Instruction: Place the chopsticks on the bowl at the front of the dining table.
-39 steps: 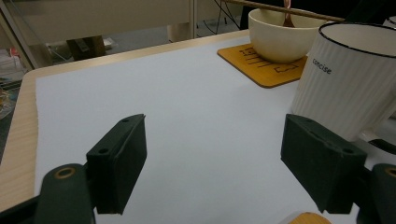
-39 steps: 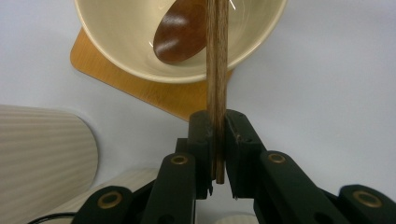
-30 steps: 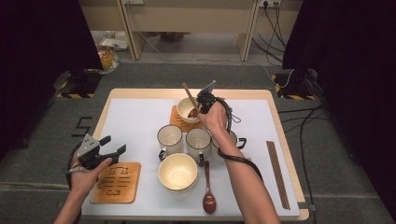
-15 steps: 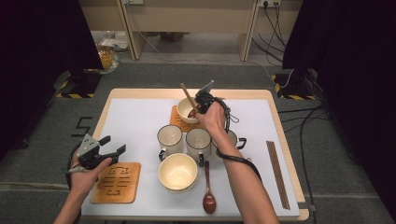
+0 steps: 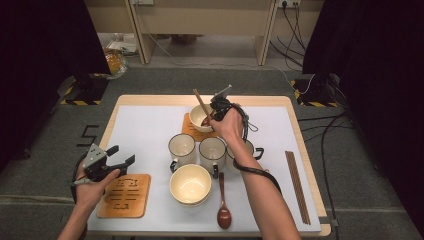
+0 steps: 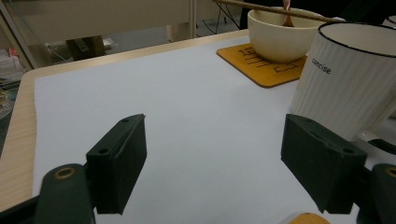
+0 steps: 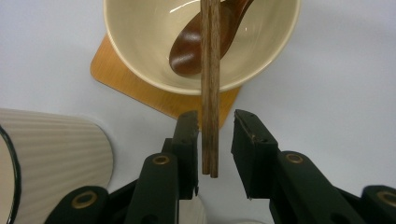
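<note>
A pair of brown chopsticks (image 7: 210, 93) lies across the rim of a cream bowl (image 7: 140, 56) that holds a dark wooden spoon (image 7: 191, 51). The bowl stands on an orange coaster (image 7: 135, 88). My right gripper (image 7: 215, 119) is open: the chopsticks' near end sits between its jaws, with a gap on the right side. In the high view that gripper (image 5: 218, 106) is at the far bowl (image 5: 196, 124), and the chopsticks (image 5: 200, 102) slant up to the left. My left gripper (image 5: 121, 155) hangs wide open over the table's left front, holding nothing.
Three ribbed mugs (image 5: 181, 147) (image 5: 212, 149) (image 5: 252, 150) stand in a row mid-table, the right one under my forearm. In front are an empty cream bowl (image 5: 189, 184) and a wooden spoon (image 5: 223, 210). A bare coaster (image 5: 124, 195) lies front left, more chopsticks (image 5: 297, 187) at the right.
My right hand has shifted slightly at the far bowl, and the chopsticks' far end has drifted a little left. The left gripper has stayed where it was.
</note>
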`<control>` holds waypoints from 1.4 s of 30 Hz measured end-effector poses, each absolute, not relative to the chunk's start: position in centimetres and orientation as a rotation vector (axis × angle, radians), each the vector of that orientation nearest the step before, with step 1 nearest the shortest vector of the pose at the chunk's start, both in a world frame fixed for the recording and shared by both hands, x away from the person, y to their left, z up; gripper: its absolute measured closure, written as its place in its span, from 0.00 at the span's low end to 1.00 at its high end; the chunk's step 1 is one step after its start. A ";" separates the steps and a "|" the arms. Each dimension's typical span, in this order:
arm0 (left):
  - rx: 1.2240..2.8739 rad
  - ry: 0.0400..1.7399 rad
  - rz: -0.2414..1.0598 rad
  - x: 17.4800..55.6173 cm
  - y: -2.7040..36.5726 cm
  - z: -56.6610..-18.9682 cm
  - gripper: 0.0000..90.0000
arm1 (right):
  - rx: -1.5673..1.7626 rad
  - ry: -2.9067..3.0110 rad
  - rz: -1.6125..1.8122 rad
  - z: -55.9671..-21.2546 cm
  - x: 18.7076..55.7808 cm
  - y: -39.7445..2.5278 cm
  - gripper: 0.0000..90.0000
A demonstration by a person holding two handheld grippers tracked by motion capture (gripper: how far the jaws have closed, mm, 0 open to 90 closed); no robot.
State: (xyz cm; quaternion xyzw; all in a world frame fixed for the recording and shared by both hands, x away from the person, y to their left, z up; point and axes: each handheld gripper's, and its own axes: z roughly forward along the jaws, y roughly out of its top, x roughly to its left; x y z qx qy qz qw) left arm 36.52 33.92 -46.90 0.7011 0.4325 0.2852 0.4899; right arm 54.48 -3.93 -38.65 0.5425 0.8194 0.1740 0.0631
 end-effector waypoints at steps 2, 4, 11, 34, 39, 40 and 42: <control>1.702 1.051 0.692 36.5 33.9 -46.9 0.25 | 1.644 2.470 0.539 -38.5 54.3 -4.0 0.77; 1.699 1.050 0.693 36.5 33.8 -46.9 0.25 | 1.645 2.468 0.543 -38.3 54.2 -4.2 0.75; 1.701 1.050 0.696 36.5 33.8 -46.9 0.25 | 1.658 2.446 0.573 -37.8 53.7 -4.7 0.73; 1.641 1.057 0.659 37.7 33.4 -46.0 0.25 | 1.651 2.385 0.702 -36.4 50.8 -7.3 0.69; 1.626 1.054 0.636 38.6 32.8 -45.7 0.25 | 1.658 2.371 0.728 -36.3 50.2 -8.1 0.69; 1.627 1.052 0.634 38.8 32.7 -45.7 0.25 | 1.658 2.368 0.733 -36.3 50.0 -8.3 0.68; 1.622 1.051 0.629 39.2 32.4 -45.5 0.25 | 1.654 2.361 0.743 -36.3 49.8 -8.6 0.68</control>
